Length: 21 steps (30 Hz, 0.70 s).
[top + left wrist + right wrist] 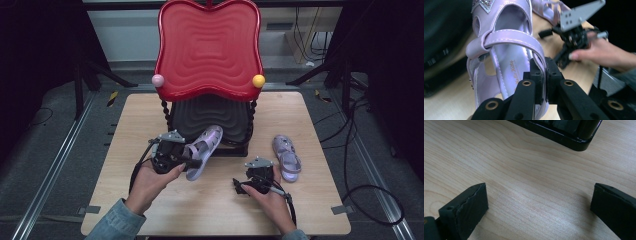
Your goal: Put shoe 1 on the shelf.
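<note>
While the left gripper point(192, 162) pinches it by the heel strap, a small lilac sandal point(204, 146) hangs tilted above the wooden table point(150, 120), its toe end raised toward the black lower tray point(210, 114) of a two-level stand and its heel end low over the wood. In the left gripper view the two black jaws are pressed together on the thin strap of the sandal point(506, 50), which crosses just above the fingertips; the insole with small printed lettering faces the camera, and a glittery patch sits at the front of the shoe. The person's left hand point(150, 182) grips the tool from below, a denim sleeve at the wrist.

A second lilac sandal point(286, 157) lies flat on the table to the right, sole down, just beside the right gripper point(256, 176) and well apart from the held shoe. The right gripper rests low near the table, held by the right hand point(270, 197). In the right gripper view its jaws stand spread wide with bare wood between them, and the glossy black corner of the stand's base point(574, 143) lies ahead.

Above the black tray, a red wavy upper tray point(209, 47) rises on beaded posts, with a pink ball point(158, 80) at its left corner and a yellow ball point(258, 80) at its right.
</note>
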Tool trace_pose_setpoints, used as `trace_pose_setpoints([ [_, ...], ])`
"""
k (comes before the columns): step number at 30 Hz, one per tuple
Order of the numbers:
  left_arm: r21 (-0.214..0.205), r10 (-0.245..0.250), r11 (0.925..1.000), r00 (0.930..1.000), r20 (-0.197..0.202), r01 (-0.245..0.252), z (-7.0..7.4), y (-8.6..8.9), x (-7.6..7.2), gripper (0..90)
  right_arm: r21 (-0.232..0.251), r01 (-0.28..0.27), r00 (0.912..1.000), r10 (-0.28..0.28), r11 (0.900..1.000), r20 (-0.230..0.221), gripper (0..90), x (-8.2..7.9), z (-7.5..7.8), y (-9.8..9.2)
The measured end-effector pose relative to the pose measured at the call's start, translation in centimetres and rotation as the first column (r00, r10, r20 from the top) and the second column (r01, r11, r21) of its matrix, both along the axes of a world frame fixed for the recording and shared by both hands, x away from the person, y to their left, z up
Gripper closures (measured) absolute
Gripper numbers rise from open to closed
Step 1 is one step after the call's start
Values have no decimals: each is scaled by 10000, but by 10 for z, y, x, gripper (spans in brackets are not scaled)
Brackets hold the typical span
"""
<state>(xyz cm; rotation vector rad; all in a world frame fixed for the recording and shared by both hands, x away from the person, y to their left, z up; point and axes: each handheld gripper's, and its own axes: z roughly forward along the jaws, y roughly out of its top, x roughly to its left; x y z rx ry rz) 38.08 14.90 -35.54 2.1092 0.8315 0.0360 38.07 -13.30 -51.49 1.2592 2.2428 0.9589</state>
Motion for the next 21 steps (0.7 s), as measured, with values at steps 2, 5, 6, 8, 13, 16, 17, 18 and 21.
trace_pose_setpoints([
  [2, 42, 117, 9999, 9997, 199, -118, 3, -5, 4, 865, 12, 1, 10000, -1, 10000, 8, 14, 0, 0, 0],
  [5, -264, 401, 9989, 9985, 362, -391, 8, -13, 11, 865, 16, 4, 10000, -4, 10000, 6, 14, 0, 0, 0],
  [6, -264, 401, 9989, 9985, 362, -391, 8, -13, 11, 865, 15, 3, 10000, -3, 10000, 6, 14, 0, 0, 0],
  [8, -494, 740, 9962, 9955, 590, -712, 12, -18, 18, 865, 5, 10, 10000, -10, 10000, -2, 14, 0, 0, 0],
  [13, -717, 1247, 9904, 9878, 935, -1182, 17, -23, 23, 866, -3, 19, 10000, -19, 10000, -2, 14, 0, 0, 0],
  [16, -863, 1470, 9867, 9823, 1160, -1374, 18, -26, 25, 866, -4, 17, 10000, -17, 10000, -2, 14, 0, 0, 0],
  [17, -863, 1470, 9867, 9823, 1160, -1374, 18, -26, 25, 866, -4, 17, 10000, -17, 10000, -2, 14, 0, 0, 0],
  [18, -1082, 1672, 9821, 9780, 1250, -1541, 17, -27, 26, 866, -8, 17, 10000, -17, 10000, -2, 14, 0, 0, 0],
  [21, -1261, 1988, 9755, 9681, 1522, -1805, 16, -28, 29, 866, 8, -3, 10000, 3, 10000, 1, 14, 0, 0, 0],
])
